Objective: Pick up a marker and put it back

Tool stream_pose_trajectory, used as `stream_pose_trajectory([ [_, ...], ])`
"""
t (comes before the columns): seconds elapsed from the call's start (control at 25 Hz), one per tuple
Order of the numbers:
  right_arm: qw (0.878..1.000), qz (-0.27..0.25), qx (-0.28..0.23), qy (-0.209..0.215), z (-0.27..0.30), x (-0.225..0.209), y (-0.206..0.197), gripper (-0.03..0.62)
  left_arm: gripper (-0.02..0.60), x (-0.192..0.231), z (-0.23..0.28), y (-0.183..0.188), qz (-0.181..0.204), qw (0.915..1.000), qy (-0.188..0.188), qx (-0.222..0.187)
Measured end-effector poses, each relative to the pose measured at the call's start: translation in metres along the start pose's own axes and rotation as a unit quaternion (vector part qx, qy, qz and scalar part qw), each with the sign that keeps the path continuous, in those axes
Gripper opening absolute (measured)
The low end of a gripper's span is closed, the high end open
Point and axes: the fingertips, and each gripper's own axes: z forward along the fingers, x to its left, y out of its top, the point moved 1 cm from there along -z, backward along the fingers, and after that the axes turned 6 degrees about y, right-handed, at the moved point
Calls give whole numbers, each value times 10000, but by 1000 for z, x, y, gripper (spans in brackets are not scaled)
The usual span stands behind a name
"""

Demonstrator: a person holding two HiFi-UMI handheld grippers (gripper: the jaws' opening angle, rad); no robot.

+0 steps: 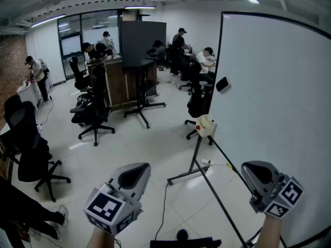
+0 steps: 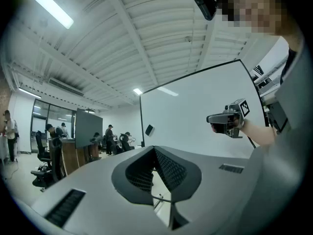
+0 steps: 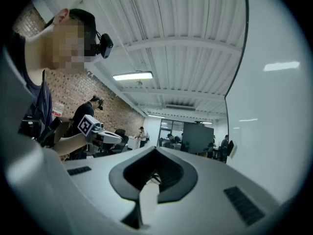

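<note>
No marker shows in any view. My left gripper (image 1: 133, 177) is held low at the bottom centre of the head view, over the floor, and its jaws stand shut with nothing between them (image 2: 154, 150). To its right my right gripper (image 1: 257, 172) is close in front of the big whiteboard (image 1: 274, 112), jaws shut and empty (image 3: 156, 151). A small black eraser (image 1: 223, 84) sticks to the board near its left edge, well above both grippers. Each gripper appears in the other's view: the right one (image 2: 229, 119), the left one (image 3: 100, 133).
The whiteboard's metal stand (image 1: 194, 164) has legs on the floor between the grippers, with a cream knob (image 1: 205, 125) at its joint. Black office chairs (image 1: 31, 154) stand at the left. A dark screen on a wheeled stand (image 1: 142, 37) and several people at desks are farther back.
</note>
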Motion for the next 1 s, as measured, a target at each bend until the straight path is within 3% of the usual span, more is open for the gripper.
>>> stream_pose_trajectory([
  [0.28,9981,-269,428,362,54,-12,-45,20,-10,12,41,-25,-54,9998,-37,203],
  [0.48,9988,3,491,43,80,-65,-90,20,-11,14,86,-38,-529,9976,-265,354],
  [0.72,9991,289,58,306,99,-128,-80,20,-10,29,151,-43,-329,9978,68,577],
  [1.0,9972,358,-16,662,124,-185,-93,20,-9,26,221,-44,-281,9969,166,710],
])
